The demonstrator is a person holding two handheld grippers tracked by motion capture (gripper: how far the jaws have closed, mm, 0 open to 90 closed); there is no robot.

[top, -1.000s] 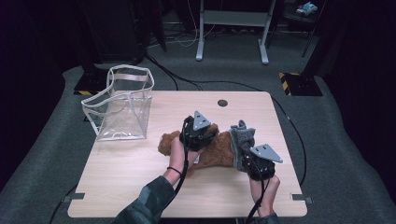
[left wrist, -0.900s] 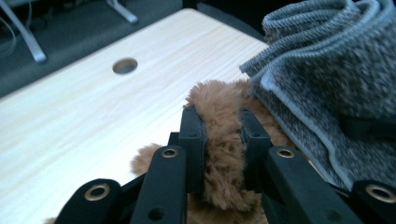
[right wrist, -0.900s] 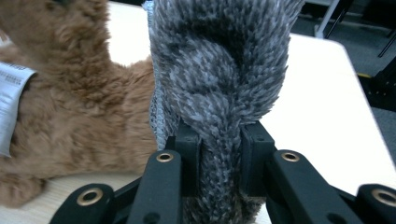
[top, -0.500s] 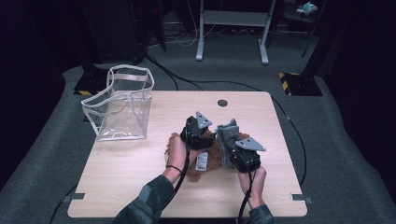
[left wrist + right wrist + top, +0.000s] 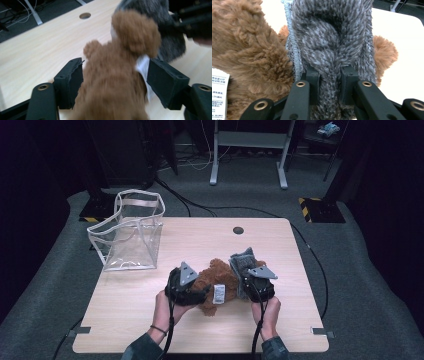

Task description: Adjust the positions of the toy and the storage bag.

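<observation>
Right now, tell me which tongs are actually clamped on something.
The right tongs, pinching the grey knit piece. The left tongs have just been opening around the brown plush toy.

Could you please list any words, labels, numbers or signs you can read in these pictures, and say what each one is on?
No text can be read for certain.
White sewn-in tag on the brown plush toy: several rows of small printed characters in the right gripper view, too small and blurred to read.
The same tag in the high view: faint dark print, unreadable.
Grey knitted garment, clear bag and table: no print seen.
</observation>
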